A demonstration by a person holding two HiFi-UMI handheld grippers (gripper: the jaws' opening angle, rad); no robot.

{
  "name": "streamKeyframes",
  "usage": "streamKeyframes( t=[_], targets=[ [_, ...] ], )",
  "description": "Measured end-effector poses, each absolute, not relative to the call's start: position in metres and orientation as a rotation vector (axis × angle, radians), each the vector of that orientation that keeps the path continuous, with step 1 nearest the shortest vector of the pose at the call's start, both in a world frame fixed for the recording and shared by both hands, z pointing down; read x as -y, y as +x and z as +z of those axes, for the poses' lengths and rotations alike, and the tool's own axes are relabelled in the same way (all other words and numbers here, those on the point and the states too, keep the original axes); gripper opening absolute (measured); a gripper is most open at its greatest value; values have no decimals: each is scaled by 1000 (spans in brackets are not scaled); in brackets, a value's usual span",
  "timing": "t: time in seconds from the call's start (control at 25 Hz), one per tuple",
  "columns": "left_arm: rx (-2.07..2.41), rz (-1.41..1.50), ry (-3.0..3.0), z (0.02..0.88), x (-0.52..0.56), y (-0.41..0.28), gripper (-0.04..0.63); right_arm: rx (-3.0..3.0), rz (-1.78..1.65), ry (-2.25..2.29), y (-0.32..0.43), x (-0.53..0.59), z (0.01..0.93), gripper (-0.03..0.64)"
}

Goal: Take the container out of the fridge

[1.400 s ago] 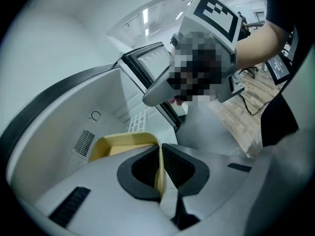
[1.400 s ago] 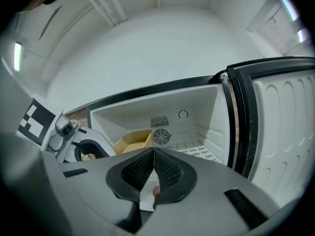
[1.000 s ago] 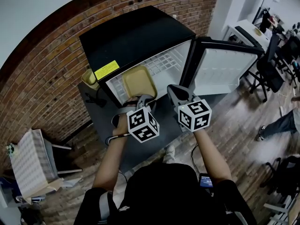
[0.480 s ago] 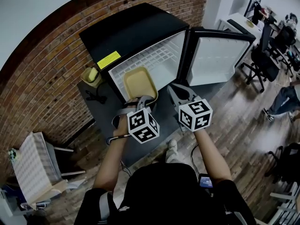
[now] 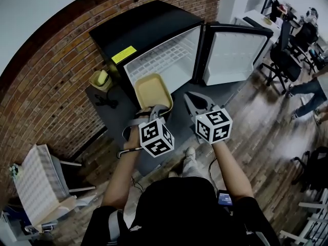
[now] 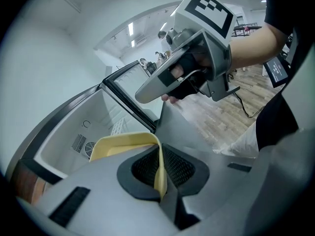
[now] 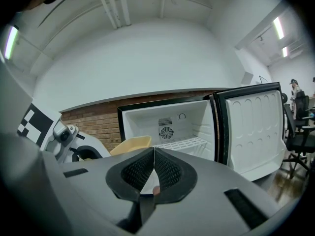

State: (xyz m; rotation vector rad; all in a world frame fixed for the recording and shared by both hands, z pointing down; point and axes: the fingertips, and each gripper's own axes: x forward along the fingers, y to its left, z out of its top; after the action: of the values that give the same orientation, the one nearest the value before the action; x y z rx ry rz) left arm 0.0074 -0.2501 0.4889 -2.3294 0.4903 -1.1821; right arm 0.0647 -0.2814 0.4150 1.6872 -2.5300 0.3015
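Head view: my left claw (image 5: 154, 109) pinches the near rim of the yellow container (image 5: 152, 89), which hangs just outside the open fridge (image 5: 154, 32), at its lower front edge; my right claw (image 5: 197, 102) hovers beside it

Left gripper view: the pads are clamped on that thin wall

Right gripper view: that claw is closed on nothing

With only one edge gripped, I reckon the container could sag or slip

Wood floor (image 5: 261, 137), grey platform (image 5: 110, 119) on it, black fridge (image 5: 148, 29) and yellow bin (image 5: 100, 80) standing on platform
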Motion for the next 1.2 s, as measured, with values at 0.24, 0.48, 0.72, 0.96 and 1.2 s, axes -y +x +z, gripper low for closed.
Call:
streamKeyframes(
  t=[0.24,0.48,0.72,0.96,1.2],
  targets=[
    [-487,-1163,-2345,489,235,-3,31,2518,282,1700,55,264,413,40],
    [-474,-1154,-2344,486,224,-2,31,2508,260,1700,54,253,409,41],
    [-482,-1144,-2336,480,215,5,31,2508,235,1703,61,241,402,41],
    [-496,-1145,-2337,474,194,22,31,2515,221,1697,76,217,395,40],
    [-506,-1155,-2342,469,162,39,31,2532,216,1672,90,188,389,40]
  ],
)
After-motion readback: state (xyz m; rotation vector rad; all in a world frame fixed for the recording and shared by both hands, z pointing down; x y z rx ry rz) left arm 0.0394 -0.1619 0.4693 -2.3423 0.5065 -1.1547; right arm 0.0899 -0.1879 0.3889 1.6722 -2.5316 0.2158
